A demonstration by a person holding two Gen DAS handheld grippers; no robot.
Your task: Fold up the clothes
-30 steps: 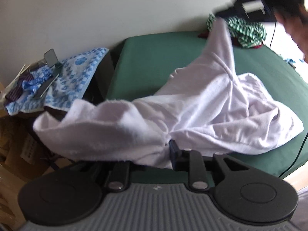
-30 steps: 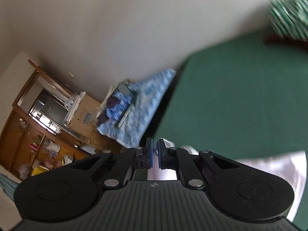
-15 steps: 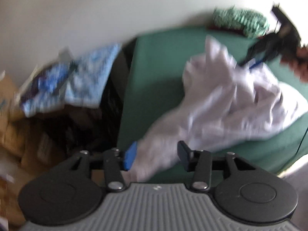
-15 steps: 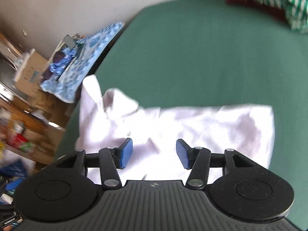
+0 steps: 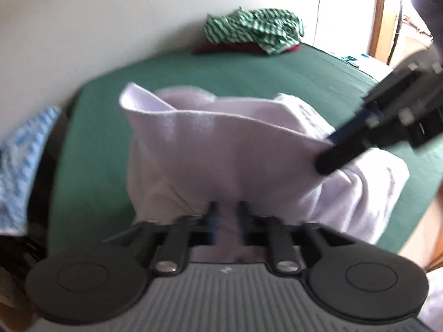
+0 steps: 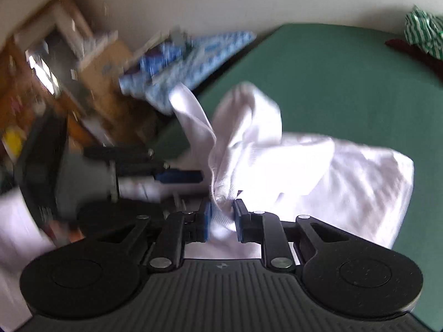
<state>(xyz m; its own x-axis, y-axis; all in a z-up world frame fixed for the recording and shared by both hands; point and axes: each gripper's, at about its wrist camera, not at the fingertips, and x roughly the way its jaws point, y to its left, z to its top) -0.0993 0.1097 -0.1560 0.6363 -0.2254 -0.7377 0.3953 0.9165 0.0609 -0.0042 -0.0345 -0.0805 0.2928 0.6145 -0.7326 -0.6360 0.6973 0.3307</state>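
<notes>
Green bedding (image 5: 249, 83) fills the ground beyond both sets of fingers, with a pale wall behind it. On the left gripper (image 5: 227, 221) the pads have come together on a fold of the white garment (image 5: 221, 149), which rises straight ahead of the fingertips as a slack, tented sheet. The right gripper (image 6: 223, 221) has its jaws closing around a bunched wad of the same cloth; fabric sits between the blue pads and appears already squeezed (blur makes the contact hard to judge). Seen from the left wrist, the right gripper comes in from the right and bites the sheet's upper edge, so the garment hangs between the two tools above the bed. This looks like the re-gripping stage before a fold: next the two pinches likely need to draw apart to take out the slack, then lay the cloth flat. Both tools tilt steeply down toward the bed. Farther off, a green striped garment (image 5: 254, 27) lies by the wall.
</notes>
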